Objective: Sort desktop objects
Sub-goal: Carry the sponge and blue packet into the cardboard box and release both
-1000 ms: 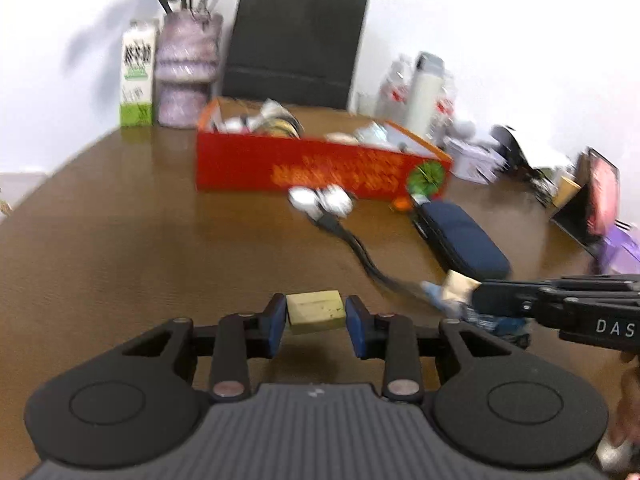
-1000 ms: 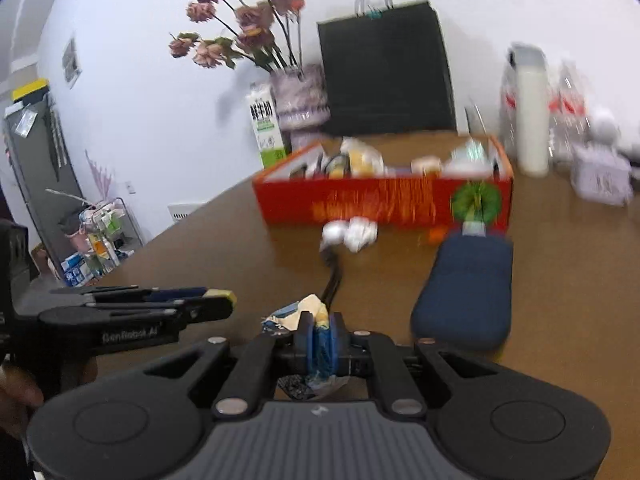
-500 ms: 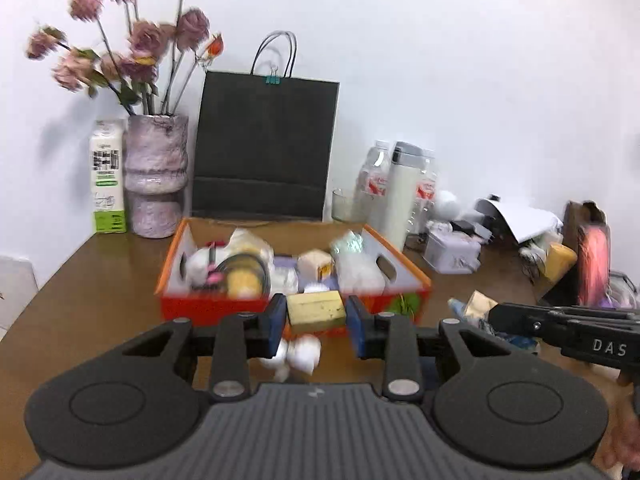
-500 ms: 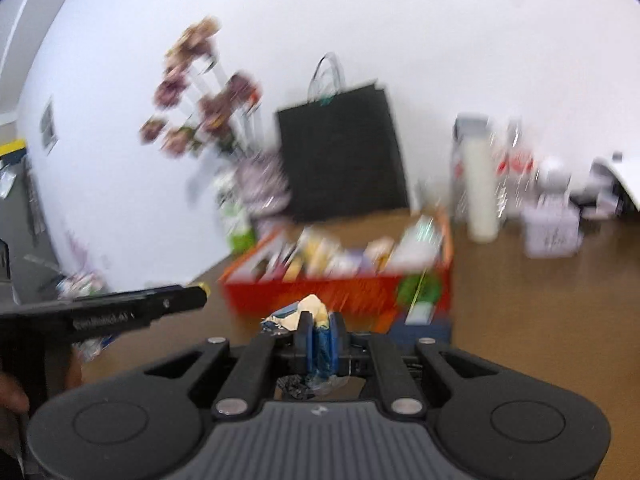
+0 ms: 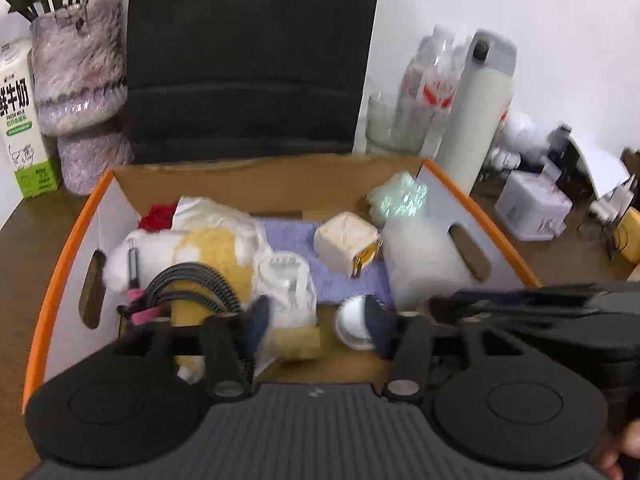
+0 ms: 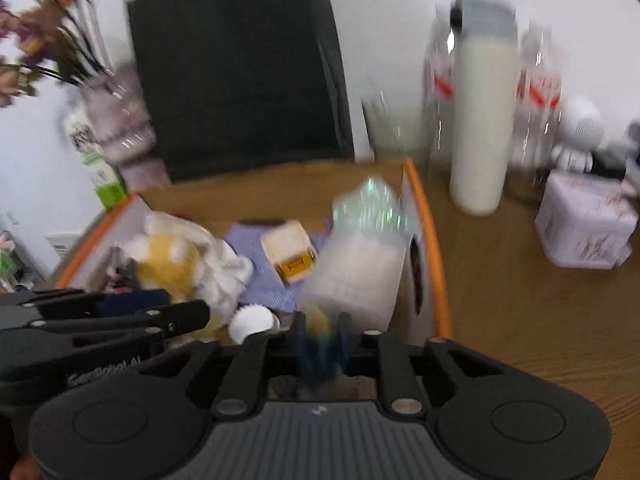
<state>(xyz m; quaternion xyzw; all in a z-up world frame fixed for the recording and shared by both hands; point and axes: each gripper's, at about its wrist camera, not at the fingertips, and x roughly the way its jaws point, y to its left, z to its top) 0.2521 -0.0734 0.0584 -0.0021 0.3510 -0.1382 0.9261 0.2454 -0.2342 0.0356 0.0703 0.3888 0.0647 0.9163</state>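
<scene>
My left gripper (image 5: 318,324) hangs over the orange-rimmed cardboard box (image 5: 72,256), its jaws opening. A small yellow block (image 5: 296,344) sits loose between them, near the left finger, above the box floor. My right gripper (image 6: 323,332) is over the box's right end (image 6: 434,248), jaws opening, with a blurred blue-and-yellow wrapper (image 6: 318,340) in the narrow gap. Each gripper shows in the other's view, the right gripper (image 5: 520,300) beside the left, and the left gripper (image 6: 120,320) low at the left. The box holds a yellow-white plush (image 5: 208,256), a black cable (image 5: 188,284), a white charger cube (image 5: 344,240) and a purple cloth (image 5: 292,236).
Behind the box stand a black paper bag (image 5: 248,56), a purple vase (image 5: 80,80) and a milk carton (image 5: 20,120). To its right are a glass (image 5: 392,124), water bottles (image 5: 432,80), a white flask (image 5: 480,112) and a pale tin (image 5: 532,208).
Both grippers have travelled forward from the open table to over the box. Both pairs of jaws have widened; the yellow block no longer sits clamped between the left pads.
</scene>
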